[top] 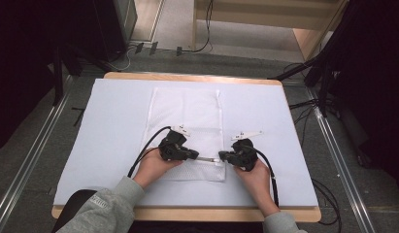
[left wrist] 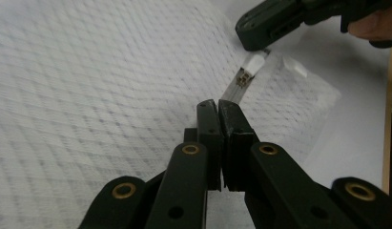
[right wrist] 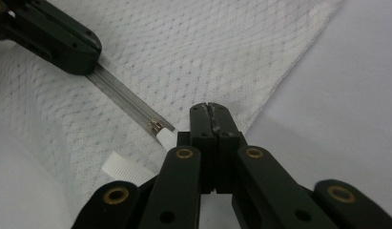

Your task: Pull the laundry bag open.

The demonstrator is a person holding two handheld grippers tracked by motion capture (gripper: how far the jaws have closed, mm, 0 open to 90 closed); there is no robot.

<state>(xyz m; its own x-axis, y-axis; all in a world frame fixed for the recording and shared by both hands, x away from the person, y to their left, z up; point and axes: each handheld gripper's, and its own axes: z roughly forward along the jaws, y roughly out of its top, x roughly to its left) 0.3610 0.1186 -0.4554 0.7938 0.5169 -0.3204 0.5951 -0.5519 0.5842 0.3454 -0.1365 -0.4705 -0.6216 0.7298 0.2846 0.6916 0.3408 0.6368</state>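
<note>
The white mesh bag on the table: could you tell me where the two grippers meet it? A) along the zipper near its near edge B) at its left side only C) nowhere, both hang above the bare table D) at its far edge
A: in the high view the left gripper and right gripper face each other across the zipper near the near edge of the mesh bag.

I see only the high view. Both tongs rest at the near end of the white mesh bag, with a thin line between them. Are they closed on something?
Observer: Yes. The left gripper view shows the left tongs shut on one end of a grey zipper strip.
Operator: And the right one?
Observer: The right tongs are shut too. A white pull tab reaches into their tips and seems pinched there.
Operator: Where is the slider?
Observer: The slider sits at the strip's end near the right tongs, touching that tab.
</note>
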